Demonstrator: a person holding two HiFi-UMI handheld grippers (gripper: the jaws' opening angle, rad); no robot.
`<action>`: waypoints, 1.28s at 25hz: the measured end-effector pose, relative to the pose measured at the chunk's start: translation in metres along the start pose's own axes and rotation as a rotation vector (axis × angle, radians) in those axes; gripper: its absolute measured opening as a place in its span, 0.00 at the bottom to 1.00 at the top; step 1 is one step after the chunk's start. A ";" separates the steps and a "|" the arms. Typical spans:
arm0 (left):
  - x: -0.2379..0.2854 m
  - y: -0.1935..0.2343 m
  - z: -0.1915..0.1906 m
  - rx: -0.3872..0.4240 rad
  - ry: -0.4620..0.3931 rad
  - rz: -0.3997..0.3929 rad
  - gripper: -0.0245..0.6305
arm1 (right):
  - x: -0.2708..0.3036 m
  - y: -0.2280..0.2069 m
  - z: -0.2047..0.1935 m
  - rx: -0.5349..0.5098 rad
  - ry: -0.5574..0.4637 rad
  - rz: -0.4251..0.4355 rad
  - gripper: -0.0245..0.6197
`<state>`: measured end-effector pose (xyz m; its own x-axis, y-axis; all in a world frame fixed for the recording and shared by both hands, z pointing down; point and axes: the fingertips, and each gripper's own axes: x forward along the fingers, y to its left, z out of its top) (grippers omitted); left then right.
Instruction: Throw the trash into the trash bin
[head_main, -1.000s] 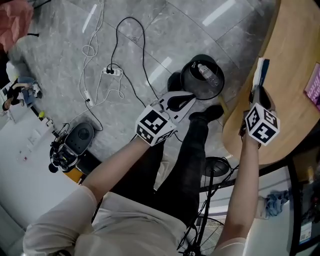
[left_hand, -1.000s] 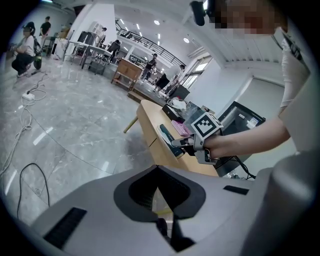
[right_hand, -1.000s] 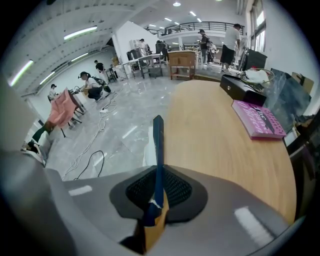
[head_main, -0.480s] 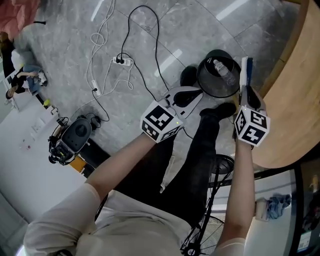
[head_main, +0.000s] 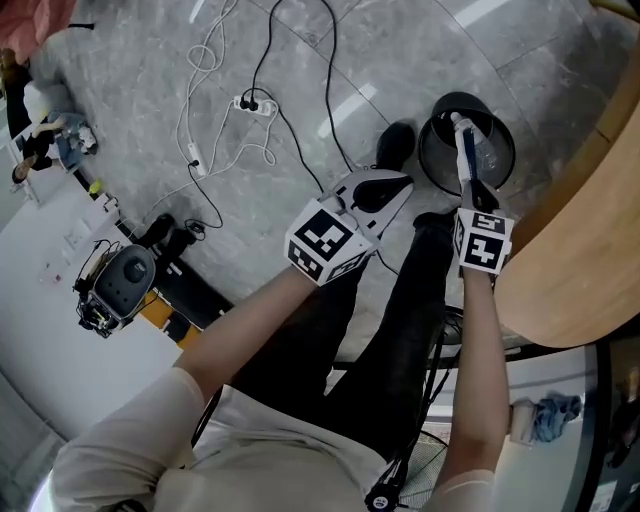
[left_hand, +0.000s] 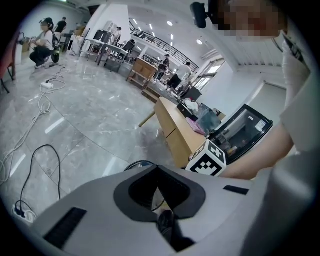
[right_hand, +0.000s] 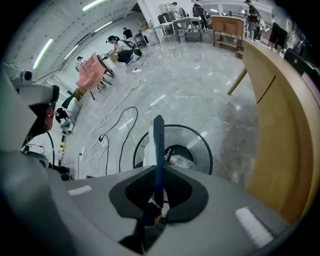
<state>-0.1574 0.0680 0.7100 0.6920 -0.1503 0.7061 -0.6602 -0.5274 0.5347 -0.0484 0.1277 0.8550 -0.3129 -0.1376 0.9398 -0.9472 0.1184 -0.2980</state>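
Observation:
The black round trash bin stands on the grey floor beside the wooden table, and a clear plastic bottle lies inside it. My right gripper points steeply down right above the bin, shut on a flat blue and white wrapper that sticks out over the bin's mouth. In the right gripper view the wrapper shows edge-on between the jaws of the right gripper, with the bin under it. My left gripper hangs left of the bin, shut and holding nothing; the left gripper sees the bin's rim.
The curved wooden table runs along the right, close to the bin. The person's black shoe rests on the floor left of the bin. Cables and a power strip lie further left. A fan base stands under the table's edge.
My right gripper has swung left and down from the table's edge to above the bin, still holding the wrapper. The left gripper has moved a little towards the bin.

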 end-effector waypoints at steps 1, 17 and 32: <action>-0.001 0.002 -0.004 -0.005 0.003 0.001 0.05 | 0.006 0.002 -0.006 0.000 0.017 0.002 0.12; -0.006 0.013 -0.020 0.001 -0.001 0.005 0.05 | 0.039 0.014 -0.025 -0.013 0.037 0.018 0.47; -0.058 -0.077 0.050 0.087 -0.070 -0.027 0.05 | -0.124 0.019 0.019 -0.002 -0.141 0.013 0.47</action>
<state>-0.1321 0.0758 0.6047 0.7297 -0.1920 0.6563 -0.6157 -0.6021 0.5084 -0.0290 0.1280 0.7299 -0.3319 -0.2729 0.9030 -0.9429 0.1229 -0.3095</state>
